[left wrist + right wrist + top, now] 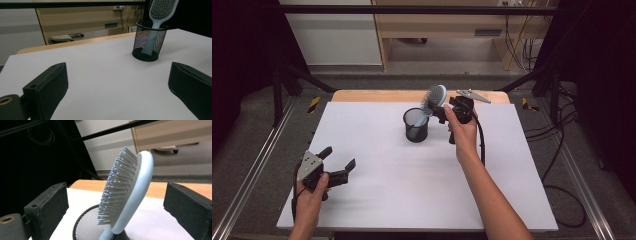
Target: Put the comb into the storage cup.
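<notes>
One pale-blue hairbrush (pixel 435 97) stands handle-down, leaning, in the black mesh cup (pixel 416 125) mid-surface, the right gripper (pixel 443 114) with jaws released either side of its head and the left gripper (pixel 338 161) spread idle near the front edge; a careless brush could tip the cup.

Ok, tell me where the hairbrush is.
In the high view the hairbrush stands handle-down in the black mesh cup at the table's far middle, leaning right, with the open right gripper beside its head.

Hairbrush (pixel 162 10) top beyond frame edge
</notes>
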Demonstrator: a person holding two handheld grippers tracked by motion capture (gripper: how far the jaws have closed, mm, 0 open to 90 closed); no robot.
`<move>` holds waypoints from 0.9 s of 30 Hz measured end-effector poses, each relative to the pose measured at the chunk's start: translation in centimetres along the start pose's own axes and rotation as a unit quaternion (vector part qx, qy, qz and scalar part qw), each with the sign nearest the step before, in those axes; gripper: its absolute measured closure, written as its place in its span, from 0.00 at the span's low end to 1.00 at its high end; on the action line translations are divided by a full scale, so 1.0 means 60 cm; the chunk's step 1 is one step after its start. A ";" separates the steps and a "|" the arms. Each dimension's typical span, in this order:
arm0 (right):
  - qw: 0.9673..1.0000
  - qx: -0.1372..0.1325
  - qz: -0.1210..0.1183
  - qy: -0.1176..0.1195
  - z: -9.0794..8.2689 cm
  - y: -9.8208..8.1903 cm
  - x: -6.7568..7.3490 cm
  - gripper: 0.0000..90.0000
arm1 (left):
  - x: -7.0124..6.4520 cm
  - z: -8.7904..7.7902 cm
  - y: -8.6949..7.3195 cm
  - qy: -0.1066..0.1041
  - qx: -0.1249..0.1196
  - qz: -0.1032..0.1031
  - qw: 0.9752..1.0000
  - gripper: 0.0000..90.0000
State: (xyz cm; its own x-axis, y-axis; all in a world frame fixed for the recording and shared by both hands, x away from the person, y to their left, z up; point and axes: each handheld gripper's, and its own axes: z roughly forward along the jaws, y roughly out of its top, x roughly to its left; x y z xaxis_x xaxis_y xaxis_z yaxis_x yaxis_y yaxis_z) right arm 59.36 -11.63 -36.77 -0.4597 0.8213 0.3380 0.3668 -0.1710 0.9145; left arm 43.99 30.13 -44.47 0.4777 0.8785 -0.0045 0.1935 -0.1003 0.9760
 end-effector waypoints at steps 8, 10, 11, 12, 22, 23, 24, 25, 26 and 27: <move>0.999 0.007 -0.035 -0.008 -0.018 0.008 -0.003 0.08 | 0.002 -0.003 0.000 0.001 -0.008 -0.001 1.000 0.03; 0.999 0.007 -0.044 -0.010 -0.023 0.010 -0.003 0.08 | 0.003 -0.004 0.000 0.002 -0.009 -0.001 1.000 0.03; 0.999 0.006 -0.049 -0.011 -0.025 0.011 -0.003 0.08 | 0.004 -0.005 0.000 0.003 -0.011 -0.002 1.000 0.03; 0.998 0.006 -0.054 -0.011 -0.028 0.012 -0.003 0.08 | 0.005 -0.006 0.001 0.003 -0.011 -0.001 1.000 0.03; 0.995 0.002 -0.100 -0.030 -0.054 0.015 -0.008 0.08 | 0.008 -0.003 -0.001 0.006 -0.014 -0.013 1.000 0.03; 0.994 -0.002 -0.106 -0.034 -0.057 0.016 -0.009 0.08 | 0.008 -0.003 -0.001 0.009 -0.013 -0.010 1.000 0.03; 0.993 -0.006 -0.111 -0.036 -0.061 0.016 -0.011 0.08 | 0.008 -0.003 -0.001 0.009 -0.013 -0.009 1.000 0.03; 0.993 -0.009 -0.113 -0.037 -0.065 0.016 -0.012 0.08 | 0.009 -0.003 -0.001 0.007 -0.012 -0.009 1.000 0.03; 0.992 -0.014 -0.116 -0.038 -0.069 0.016 -0.014 0.08 | 0.009 -0.004 -0.002 0.006 -0.012 -0.009 1.000 0.03; 0.992 -0.017 -0.118 -0.038 -0.073 0.016 -0.016 0.08 | 0.009 -0.006 -0.002 0.006 -0.012 -0.009 1.000 0.03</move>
State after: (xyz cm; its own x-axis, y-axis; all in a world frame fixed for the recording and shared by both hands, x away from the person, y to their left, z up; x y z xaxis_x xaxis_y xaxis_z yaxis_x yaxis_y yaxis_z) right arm 56.57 -14.96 -35.25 -0.4664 0.8793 0.0961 0.2273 0.0141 0.9737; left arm 43.94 30.80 -44.52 0.4637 0.8858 -0.0188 0.1817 -0.0743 0.9806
